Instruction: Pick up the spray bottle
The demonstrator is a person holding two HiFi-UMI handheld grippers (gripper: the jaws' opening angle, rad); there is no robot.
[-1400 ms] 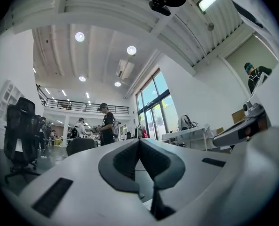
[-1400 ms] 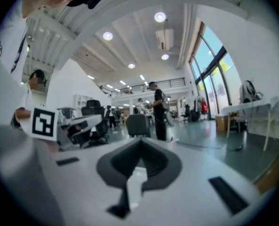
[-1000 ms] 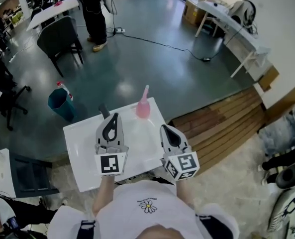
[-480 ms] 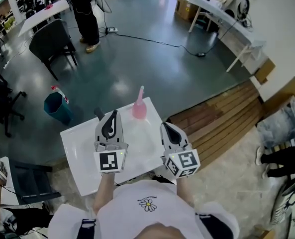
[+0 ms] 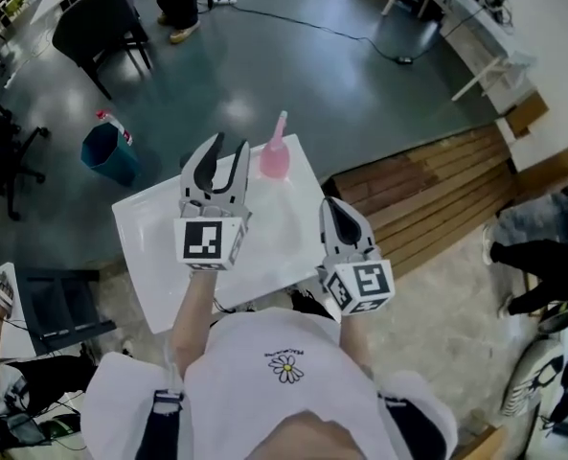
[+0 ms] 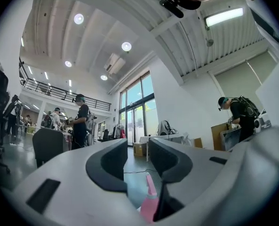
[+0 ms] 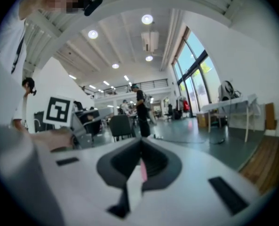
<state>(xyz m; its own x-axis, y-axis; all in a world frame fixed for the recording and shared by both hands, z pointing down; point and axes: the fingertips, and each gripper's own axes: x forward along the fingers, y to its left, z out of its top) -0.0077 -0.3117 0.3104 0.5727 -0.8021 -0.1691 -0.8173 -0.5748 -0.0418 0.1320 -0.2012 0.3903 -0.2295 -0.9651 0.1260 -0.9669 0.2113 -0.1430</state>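
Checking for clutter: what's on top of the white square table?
A pink plastic spray bottle, upright near the far edge. The left gripper, jaws opening empty, and the right gripper hide tabletop beneath them.

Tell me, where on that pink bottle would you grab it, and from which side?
Probably its wide pink body, low down, coming level from the person's side. The spray bottle stands upright near the table's far edge, and its top tapers to a thin nozzle. The left hand-held gripper, jaws opening, faces it with nothing between them.

The left claw (image 6: pixel 138 149) is opening, pink spray bottle (image 6: pixel 150 202) visible low through its gap
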